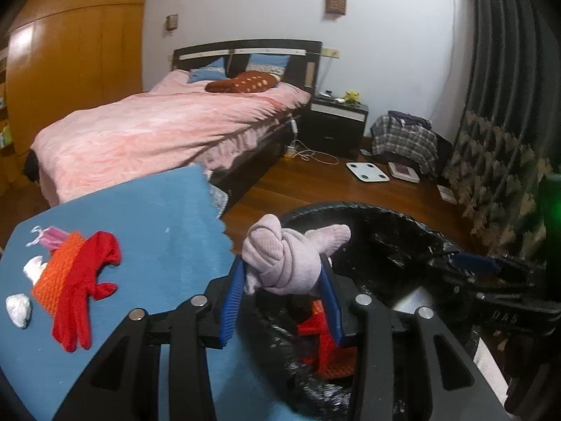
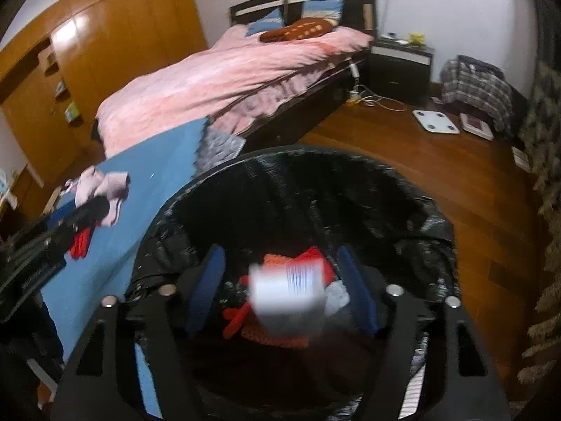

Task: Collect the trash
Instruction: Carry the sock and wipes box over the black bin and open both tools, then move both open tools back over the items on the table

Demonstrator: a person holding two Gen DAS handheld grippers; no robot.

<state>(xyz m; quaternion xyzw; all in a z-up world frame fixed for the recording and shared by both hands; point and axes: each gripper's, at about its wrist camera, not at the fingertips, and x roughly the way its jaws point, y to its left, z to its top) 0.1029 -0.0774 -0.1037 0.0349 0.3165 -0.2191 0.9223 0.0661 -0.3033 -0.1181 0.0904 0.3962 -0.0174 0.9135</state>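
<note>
My left gripper (image 1: pixel 282 275) is shut on a knotted lilac sock (image 1: pixel 284 258) and holds it over the near rim of a black-lined trash bin (image 1: pixel 392 231); the sock also shows in the right wrist view (image 2: pixel 101 189). My right gripper (image 2: pixel 284 287) is open above the bin (image 2: pixel 403 189). A blurred white box with a barcode (image 2: pixel 287 289) is between its fingers, apart from both pads, over a red and orange glove (image 2: pixel 280 333) inside the bin. On the blue table (image 1: pixel 157 217) lie a red glove (image 1: pixel 87 280), an orange knit piece (image 1: pixel 56 277), white wads (image 1: pixel 18 309) and a pink scrap (image 1: pixel 52 236).
A bed with a pink cover (image 1: pixel 150 133) stands behind the table. A dark nightstand (image 1: pixel 336 122), a white scale (image 1: pixel 367 172), cables and a plaid bundle (image 1: pixel 403 137) are on the wooden floor. A wooden wardrobe (image 1: pixel 70 70) is at left; dark curtain at right.
</note>
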